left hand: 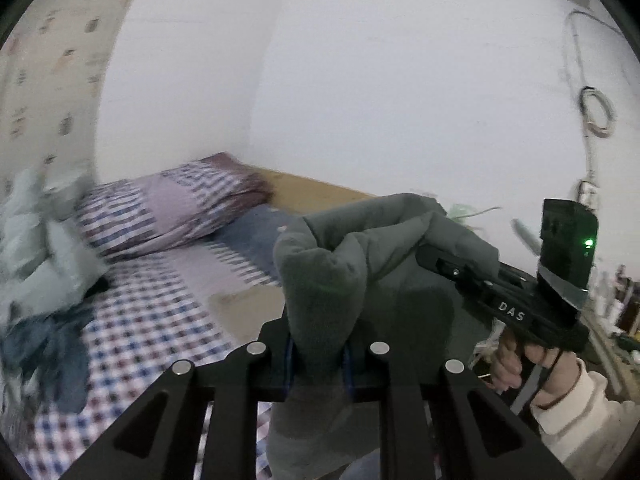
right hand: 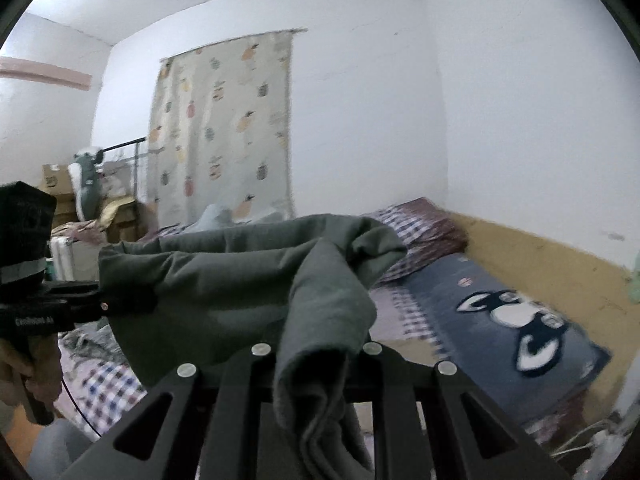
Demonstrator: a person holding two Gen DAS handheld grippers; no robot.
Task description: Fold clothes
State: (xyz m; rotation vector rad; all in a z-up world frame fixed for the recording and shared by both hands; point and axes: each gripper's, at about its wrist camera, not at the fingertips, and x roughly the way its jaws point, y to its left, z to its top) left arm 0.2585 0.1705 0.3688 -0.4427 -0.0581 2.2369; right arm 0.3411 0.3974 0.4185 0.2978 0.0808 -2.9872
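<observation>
With both tongs clenched on it, the grey garment (left hand: 360,264) hangs in the air above the bed (left hand: 160,320), stretched between the two grips. The left tongs (left hand: 320,356) pinch one bunched corner; the right tongs (right hand: 316,354) pinch the other, and a slack top edge sags from one to the other. In the left wrist view the right tongs show at the far end of the cloth, held by a hand (left hand: 520,360) in a cream sleeve.

Step in hand, as I judge it: lift and spread, before any fold is made. The cloth is still rumpled and doubled near each grip. Next move calls for drawing the two grips apart until the top edge is taut, then lowering the garment flat onto a bare part of the bed.

Around, nearer to farther: checked sheet, a dark blue garment (left hand: 52,344) and a pale heap of clothes (left hand: 36,248) at the bed's left side, a navy blanket with a penguin pattern (right hand: 516,328), a checked pillow (left hand: 168,208), then the fruit-print curtain (right hand: 224,128) and white wall.

In the way: the loose clothes and the pillow limit the free space for laying down. Views are motion-blurred; fine detail uncertain.
</observation>
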